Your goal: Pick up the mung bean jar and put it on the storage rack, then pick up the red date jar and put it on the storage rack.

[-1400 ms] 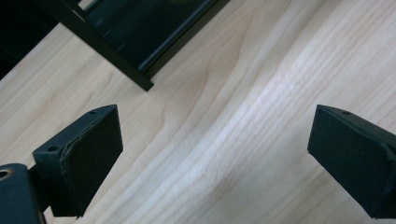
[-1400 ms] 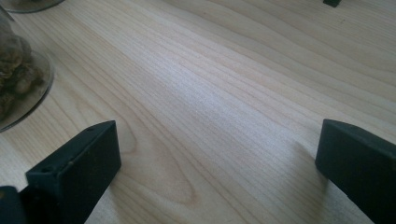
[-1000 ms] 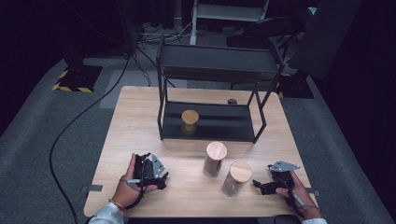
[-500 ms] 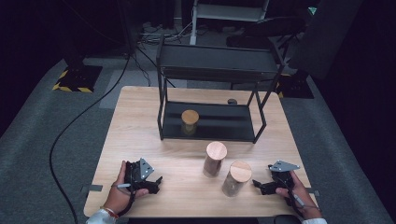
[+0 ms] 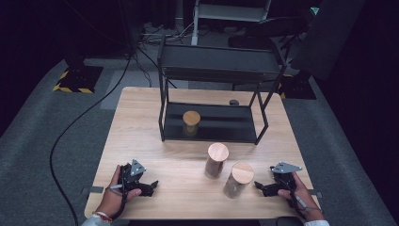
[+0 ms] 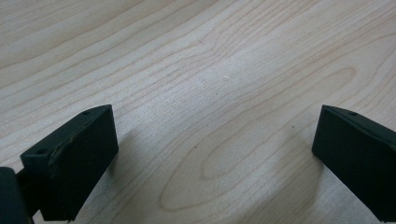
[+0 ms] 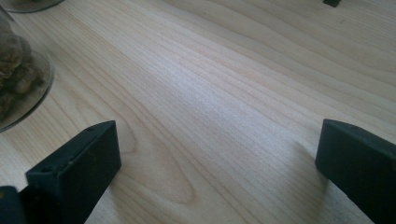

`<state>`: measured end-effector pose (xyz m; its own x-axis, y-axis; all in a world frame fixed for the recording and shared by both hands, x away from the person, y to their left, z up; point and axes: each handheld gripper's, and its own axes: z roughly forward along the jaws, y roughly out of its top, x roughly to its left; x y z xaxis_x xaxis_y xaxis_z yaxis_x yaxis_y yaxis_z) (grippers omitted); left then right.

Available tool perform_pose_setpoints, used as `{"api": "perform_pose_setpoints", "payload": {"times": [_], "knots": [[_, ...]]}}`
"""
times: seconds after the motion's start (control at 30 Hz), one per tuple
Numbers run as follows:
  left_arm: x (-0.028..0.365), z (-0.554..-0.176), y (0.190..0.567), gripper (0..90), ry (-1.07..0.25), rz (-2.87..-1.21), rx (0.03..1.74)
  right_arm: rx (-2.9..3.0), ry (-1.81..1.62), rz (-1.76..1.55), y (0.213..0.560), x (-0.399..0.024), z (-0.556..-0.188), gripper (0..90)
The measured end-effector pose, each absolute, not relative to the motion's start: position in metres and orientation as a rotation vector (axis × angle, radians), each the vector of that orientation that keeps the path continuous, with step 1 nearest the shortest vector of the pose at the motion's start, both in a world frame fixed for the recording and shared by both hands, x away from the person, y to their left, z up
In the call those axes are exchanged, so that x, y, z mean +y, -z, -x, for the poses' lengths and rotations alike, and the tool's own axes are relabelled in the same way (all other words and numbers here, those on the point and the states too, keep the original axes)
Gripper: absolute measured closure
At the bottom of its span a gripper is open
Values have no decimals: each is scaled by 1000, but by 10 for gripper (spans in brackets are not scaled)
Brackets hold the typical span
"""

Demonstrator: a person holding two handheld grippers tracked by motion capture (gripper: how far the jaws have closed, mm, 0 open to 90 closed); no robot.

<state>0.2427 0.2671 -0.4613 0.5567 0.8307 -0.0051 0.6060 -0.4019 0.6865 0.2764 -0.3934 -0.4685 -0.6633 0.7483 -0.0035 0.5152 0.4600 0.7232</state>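
left tongs drawn back to the counter's edge

the left tongs (image 5: pixel 151 184) have slid from beside the jars toward 7 o'clock, jaws just opening wider, spread with nothing between. right tongs (image 5: pixel 259 186) spread too, empty, unmoved. nearest jar (image 5: pixel 238 180), clear glass with brownish contents and a wooden lid, stands upright at 9 o'clock from them on the counter (image 5: pixel 141 122).
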Motion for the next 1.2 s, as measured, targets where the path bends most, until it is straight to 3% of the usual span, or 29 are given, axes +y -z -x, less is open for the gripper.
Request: {"api": "perform_pose_setpoints", "payload": {"times": [1.2], "knots": [[272, -245, 462, 0, -441, -2159, 1116, 2391, -1020, -1077, 469, -393, -276, 0]]}}
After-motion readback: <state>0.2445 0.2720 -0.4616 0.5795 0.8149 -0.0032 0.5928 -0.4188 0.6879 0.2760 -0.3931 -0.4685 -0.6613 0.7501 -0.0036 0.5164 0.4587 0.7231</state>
